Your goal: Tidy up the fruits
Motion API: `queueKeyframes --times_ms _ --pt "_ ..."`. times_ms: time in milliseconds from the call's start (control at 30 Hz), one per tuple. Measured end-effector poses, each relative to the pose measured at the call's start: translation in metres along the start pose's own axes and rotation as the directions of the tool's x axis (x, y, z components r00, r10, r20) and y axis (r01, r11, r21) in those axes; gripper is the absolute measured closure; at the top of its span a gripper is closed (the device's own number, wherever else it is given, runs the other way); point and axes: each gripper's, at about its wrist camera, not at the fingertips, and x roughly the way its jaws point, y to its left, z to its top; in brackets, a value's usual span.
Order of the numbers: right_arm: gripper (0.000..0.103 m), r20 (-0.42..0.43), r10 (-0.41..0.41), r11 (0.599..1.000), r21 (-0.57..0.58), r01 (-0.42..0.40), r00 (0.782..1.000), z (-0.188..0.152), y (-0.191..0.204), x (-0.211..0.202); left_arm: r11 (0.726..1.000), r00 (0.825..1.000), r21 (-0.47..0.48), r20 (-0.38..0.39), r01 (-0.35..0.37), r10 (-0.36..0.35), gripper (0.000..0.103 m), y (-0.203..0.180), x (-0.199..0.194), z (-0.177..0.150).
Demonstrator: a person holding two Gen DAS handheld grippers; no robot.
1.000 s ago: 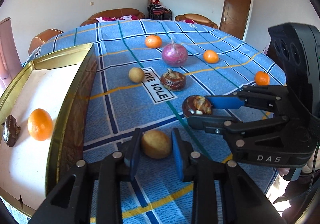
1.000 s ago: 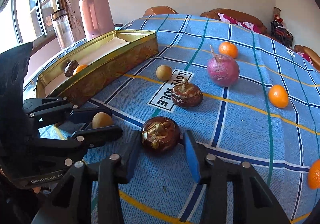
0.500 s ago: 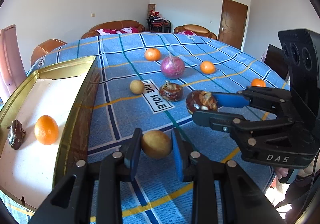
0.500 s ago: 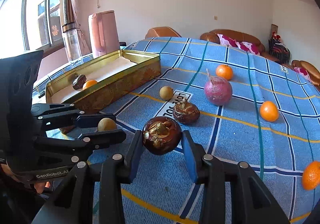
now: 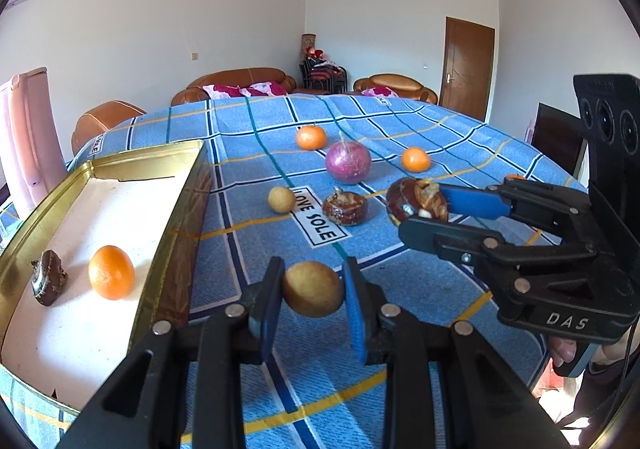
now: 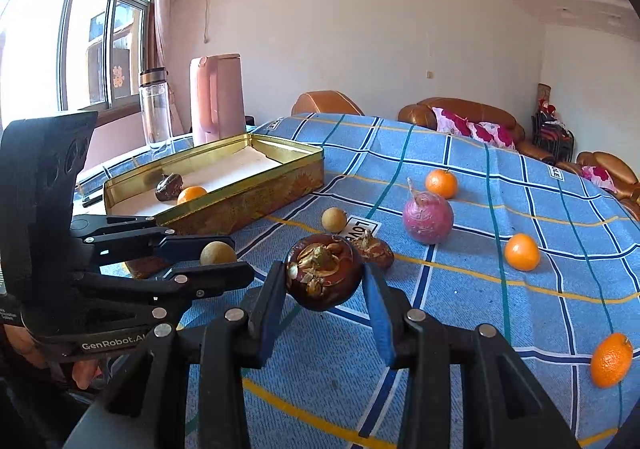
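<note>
Fruits fill both claws: the left claw is clamped on a tan round fruit, the right claw on a dark brown fruit, both lifted clear of the surface, presumably bound for the gold tin already holding an orange.

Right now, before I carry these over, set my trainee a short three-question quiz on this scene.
1. True or false: the left gripper holds the round tan fruit.
2. What does the right gripper hold? A) an orange B) the dark brown flaky-topped fruit C) the purple bulb
3. How many items lie in the gold metal tin?

Key: 1 true; 2 B; 3 two, an orange tangerine and a dark brown fruit.
</note>
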Motion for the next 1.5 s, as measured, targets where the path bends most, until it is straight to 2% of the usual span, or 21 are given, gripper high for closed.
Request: queueKeyframes --times_ms 367,767,1500 --pt "0.062 0.081 -0.009 0.999 -0.032 0.012 0.997 -0.003 0.007 -0.013 1.0 0.996 0.005 0.081 -0.021 0.02 0.072 -0.001 -0.015 0.001" --pt "0.062 0.151 -0.015 0.999 -0.049 0.023 0.988 -0.007 0.01 -0.023 0.995 0.977 0.058 0.199 -0.086 0.073 0.072 -0.011 -0.035 0.007" --pt "0.062 0.219 -0.004 0.998 -0.057 0.017 0.976 -0.012 0.013 -0.034 0.988 0.953 0.055 0.276 -0.143 0.123 0.072 -0.01 -0.051 0.013"
